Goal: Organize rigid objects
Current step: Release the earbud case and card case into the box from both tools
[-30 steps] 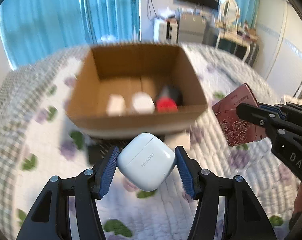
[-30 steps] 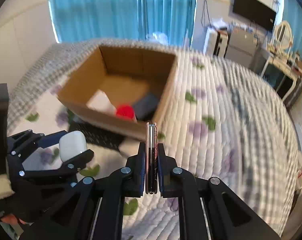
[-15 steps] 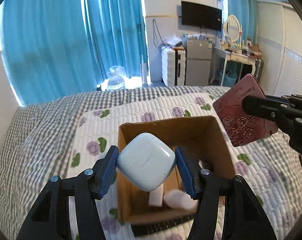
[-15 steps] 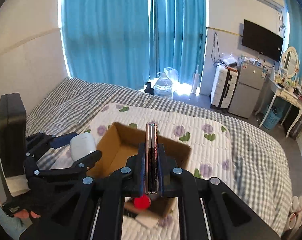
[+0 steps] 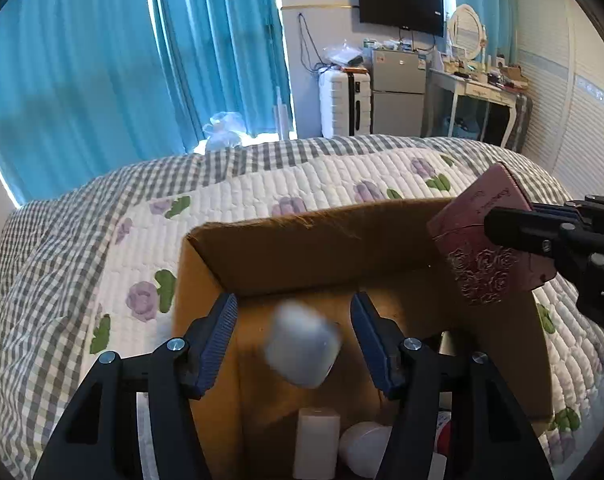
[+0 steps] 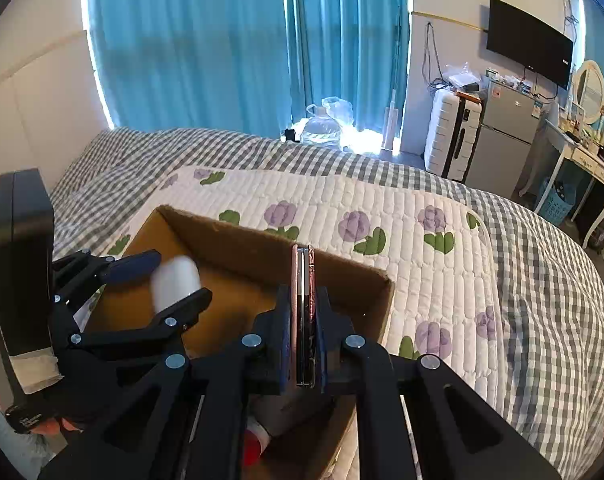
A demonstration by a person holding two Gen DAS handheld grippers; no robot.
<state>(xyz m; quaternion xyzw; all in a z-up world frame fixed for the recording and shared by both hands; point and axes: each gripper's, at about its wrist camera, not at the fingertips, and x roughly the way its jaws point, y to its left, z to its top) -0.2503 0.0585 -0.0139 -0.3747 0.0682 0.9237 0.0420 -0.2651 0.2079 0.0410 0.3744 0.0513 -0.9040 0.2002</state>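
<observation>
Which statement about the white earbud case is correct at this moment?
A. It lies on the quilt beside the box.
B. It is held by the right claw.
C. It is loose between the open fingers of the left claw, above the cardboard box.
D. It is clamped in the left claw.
C: the white earbud case is blurred, with gaps on both sides to the left claw fingers, over the cardboard box.

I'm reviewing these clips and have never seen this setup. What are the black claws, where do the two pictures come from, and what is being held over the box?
No robot here: a person holds a two-finger clamp in each hand, each with a fisheye camera looking along its fingers. One picture comes from the left clamp, the other from the right. The left gripper is open; the blurred white earbud case is loose between its fingers, apparently dropping into the cardboard box on the quilted bed. Small white items already lie inside. The right gripper is shut on a thin pink case with a rose pattern.
</observation>
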